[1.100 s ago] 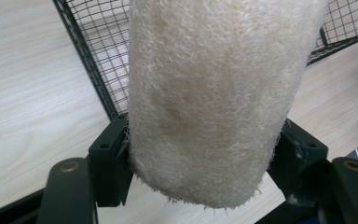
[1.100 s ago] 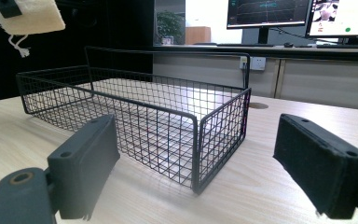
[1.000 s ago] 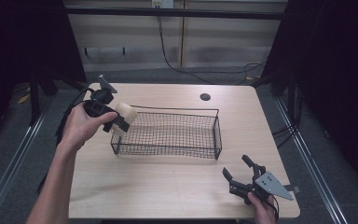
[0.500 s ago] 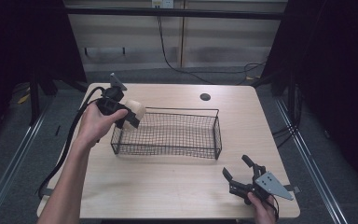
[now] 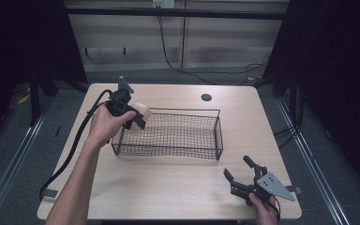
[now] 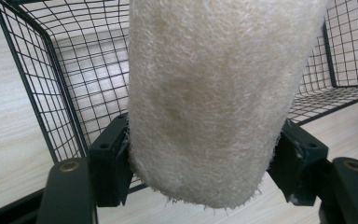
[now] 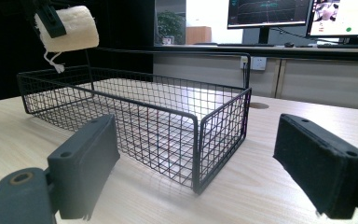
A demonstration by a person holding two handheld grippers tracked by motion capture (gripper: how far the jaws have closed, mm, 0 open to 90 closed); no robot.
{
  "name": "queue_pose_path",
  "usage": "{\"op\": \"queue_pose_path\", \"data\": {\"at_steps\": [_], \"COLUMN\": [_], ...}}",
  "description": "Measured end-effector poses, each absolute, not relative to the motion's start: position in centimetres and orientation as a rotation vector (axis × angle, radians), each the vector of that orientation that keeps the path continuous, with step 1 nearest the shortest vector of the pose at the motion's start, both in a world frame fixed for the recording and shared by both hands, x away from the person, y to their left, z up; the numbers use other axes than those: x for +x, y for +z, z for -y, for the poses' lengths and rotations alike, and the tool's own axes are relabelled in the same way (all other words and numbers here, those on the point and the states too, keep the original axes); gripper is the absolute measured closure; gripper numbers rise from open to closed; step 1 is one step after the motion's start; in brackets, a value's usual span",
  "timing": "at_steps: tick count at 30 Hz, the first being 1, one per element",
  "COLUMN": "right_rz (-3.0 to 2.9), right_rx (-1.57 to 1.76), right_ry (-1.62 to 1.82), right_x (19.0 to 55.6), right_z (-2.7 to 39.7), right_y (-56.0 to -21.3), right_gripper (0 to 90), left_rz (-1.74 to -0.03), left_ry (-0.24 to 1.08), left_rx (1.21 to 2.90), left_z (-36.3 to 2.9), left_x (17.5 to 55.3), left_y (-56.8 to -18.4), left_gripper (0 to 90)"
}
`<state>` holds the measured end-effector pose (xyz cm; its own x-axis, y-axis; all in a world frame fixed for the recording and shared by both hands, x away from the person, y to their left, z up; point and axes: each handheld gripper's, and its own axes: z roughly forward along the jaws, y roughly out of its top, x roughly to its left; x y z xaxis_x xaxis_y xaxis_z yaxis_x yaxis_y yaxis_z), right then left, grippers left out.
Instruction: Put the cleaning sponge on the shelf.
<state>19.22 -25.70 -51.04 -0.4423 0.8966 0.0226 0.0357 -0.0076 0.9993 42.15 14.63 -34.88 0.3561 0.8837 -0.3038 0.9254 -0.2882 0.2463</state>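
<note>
My left gripper (image 5: 138, 114) is shut on a cream fuzzy roll (image 5: 140, 110) and holds it in the air over the left end of the black wire basket (image 5: 218, 136). In the left gripper view the roll (image 6: 209, 93) stands between the two jaws, above the basket's corner (image 6: 51, 93). The right gripper view shows the roll (image 7: 70, 28) high above the basket's far end (image 7: 42, 93). My right gripper (image 5: 239, 176) rests open on the table's front right, with nothing between its jaws, pointed toward the basket (image 7: 196, 140).
The basket sits mid-table on the light wooden top (image 5: 168, 183). A round dark grommet (image 5: 206, 97) lies behind the basket. The left gripper's cable (image 5: 70, 150) trails off the table's left side. Monitors (image 7: 270, 11) stand beyond the table.
My left gripper has carried the roll to the right and slightly forward, from beside the basket's left end to above its left rim. The right gripper has stayed put.
</note>
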Motion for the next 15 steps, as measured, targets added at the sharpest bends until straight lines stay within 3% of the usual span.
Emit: {"op": "queue_pose_path", "data": {"at_steps": [15], "right_rz": [-1.558], "right_rx": [0.995], "right_ry": [1.537], "right_x": [19.2], "right_z": [25.7], "right_y": [-51.0], "right_gripper": [13.1], "left_rz": [-1.677], "left_ry": [-0.111], "left_rx": [2.269], "left_z": [-14.5], "left_x": [42.7], "left_y": [-37.6], "left_gripper": [31.7]}}
